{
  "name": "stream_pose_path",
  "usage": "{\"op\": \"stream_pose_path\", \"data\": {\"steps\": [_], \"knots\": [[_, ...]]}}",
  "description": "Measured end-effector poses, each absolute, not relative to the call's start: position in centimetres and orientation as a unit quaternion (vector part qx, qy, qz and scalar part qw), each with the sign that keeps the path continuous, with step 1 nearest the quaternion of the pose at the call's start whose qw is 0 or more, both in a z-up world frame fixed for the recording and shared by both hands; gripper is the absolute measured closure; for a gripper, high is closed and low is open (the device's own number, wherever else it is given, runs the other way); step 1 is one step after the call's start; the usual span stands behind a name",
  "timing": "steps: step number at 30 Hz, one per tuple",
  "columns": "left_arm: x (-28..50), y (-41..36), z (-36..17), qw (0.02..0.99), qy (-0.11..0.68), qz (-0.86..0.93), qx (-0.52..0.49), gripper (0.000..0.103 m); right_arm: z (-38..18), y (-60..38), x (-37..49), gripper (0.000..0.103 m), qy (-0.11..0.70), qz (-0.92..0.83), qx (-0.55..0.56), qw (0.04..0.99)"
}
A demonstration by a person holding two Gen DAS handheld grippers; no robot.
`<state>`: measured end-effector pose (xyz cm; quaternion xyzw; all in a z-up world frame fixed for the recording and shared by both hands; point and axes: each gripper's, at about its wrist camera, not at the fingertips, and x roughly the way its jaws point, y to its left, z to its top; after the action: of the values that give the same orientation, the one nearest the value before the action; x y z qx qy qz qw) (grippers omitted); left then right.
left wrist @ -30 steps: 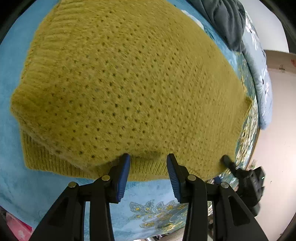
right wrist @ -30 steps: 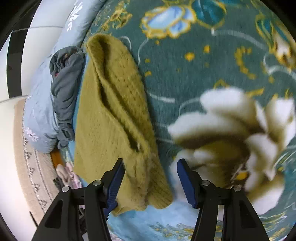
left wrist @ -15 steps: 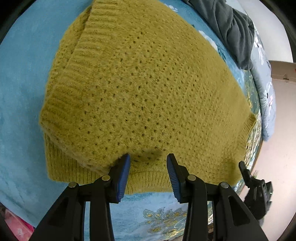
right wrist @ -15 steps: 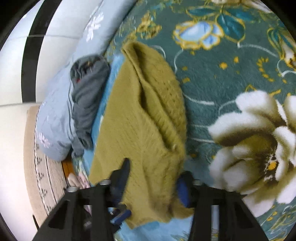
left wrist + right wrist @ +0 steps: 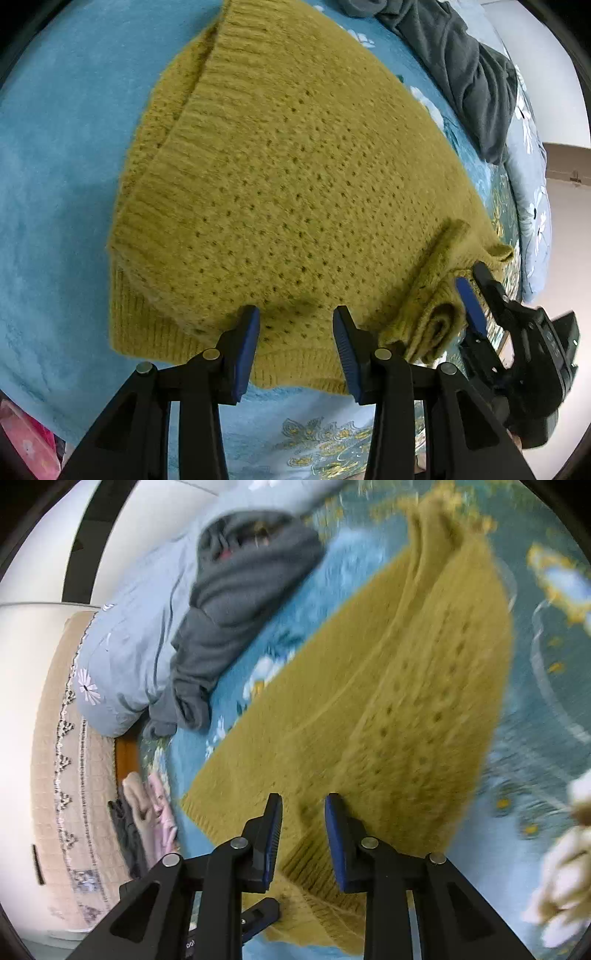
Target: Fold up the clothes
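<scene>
Right wrist view: right gripper [image 5: 303, 834] jaws closing on edge of mustard sweater [image 5: 295, 177], which lies on bed blanket [image 5: 55, 184]. Left gripper [image 5: 295, 343] unclenched, astride hem, w/o grip. Risk: thin bite slips, fold collapses.

Blue floral bedspread [image 5: 55, 184] — mustard knit sweater [image 5: 295, 184], grey garment [image 5: 461, 62] lie on it.

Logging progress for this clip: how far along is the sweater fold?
Done: the yellow sweater lies on the blue blanket with one layer already doubled over. In hand: the right hand-held gripper is closing on a bunched corner, while the left hand-held gripper straddles the near hem. Left: carrying that corner across, and the grey garment lies unfolded.
</scene>
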<state>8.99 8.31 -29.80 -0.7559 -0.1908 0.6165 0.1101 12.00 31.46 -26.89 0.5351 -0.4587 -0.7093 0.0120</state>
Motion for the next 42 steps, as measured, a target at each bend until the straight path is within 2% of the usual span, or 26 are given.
{"op": "stream_pose_path", "data": {"steps": [3, 6, 9, 13, 16, 22, 27, 28, 29, 31, 33, 38, 42], "knots": [[8.9, 8.1, -30.1, 0.105, -0.199, 0.614, -0.756, 0.061, -26.5, 31.4, 12.6, 0.076, -0.471, -0.708, 0.525, 0.029], [8.8, 8.0, -30.2, 0.105, -0.202, 0.612, -0.757, 0.061, -24.4, 33.1, 15.1, 0.063, -0.499, -0.726, 0.472, 0.04], [8.6, 7.9, -30.4, 0.107, -0.204, 0.611, -0.757, 0.061, -23.8, 36.3, 19.1, 0.061, -0.505, -0.737, 0.448, -0.026], [8.4, 7.9, -30.5, 0.108, -0.203, 0.609, -0.759, 0.061, -27.1, 40.3, 24.1, 0.059, -0.547, -0.69, 0.454, -0.136], [8.3, 8.0, -30.5, 0.111, -0.197, 0.61, -0.76, 0.06, -28.3, 41.7, 26.3, 0.059, -0.549, -0.674, 0.459, -0.183], [8.7, 9.6, -29.8, 0.13, -0.189, 0.611, -0.757, 0.06, -30.4, 41.3, 26.5, 0.059, -0.624, -0.634, 0.429, -0.159], [8.5, 11.6, -28.9, 0.15, -0.194, 0.614, -0.751, 0.06, -29.7, 40.4, 24.0, 0.059, -0.632, -0.639, 0.417, -0.135], [8.3, 11.8, -28.7, 0.153, -0.195, 0.614, -0.749, 0.06, -29.6, 40.3, 23.6, 0.066, -0.626, -0.639, 0.426, -0.138], [8.2, 11.9, -28.3, 0.157, -0.198, 0.616, -0.746, 0.06, -29.4, 40.1, 23.2, 0.077, -0.62, -0.64, 0.432, -0.139], [7.7, 12.0, -27.6, 0.164, -0.199, 0.621, -0.74, 0.06, -28.8, 39.6, 22.5, 0.084, -0.61, -0.645, 0.438, -0.141], [7.4, 12.1, -27.0, 0.172, -0.196, 0.628, -0.733, 0.06, -27.4, 38.9, 21.5, 0.085, -0.597, -0.661, 0.436, -0.13], [6.7, 11.2, -26.2, 0.168, -0.208, 0.637, -0.723, 0.06, -23.6, 35.7, 14.0, 0.086, -0.532, -0.719, 0.446, -0.029], [6.9, 9.5, -24.9, 0.17, -0.216, 0.639, -0.718, 0.06, -24.4, 33.3, 10.7, 0.087, -0.525, -0.716, 0.46, 0.013]]}}
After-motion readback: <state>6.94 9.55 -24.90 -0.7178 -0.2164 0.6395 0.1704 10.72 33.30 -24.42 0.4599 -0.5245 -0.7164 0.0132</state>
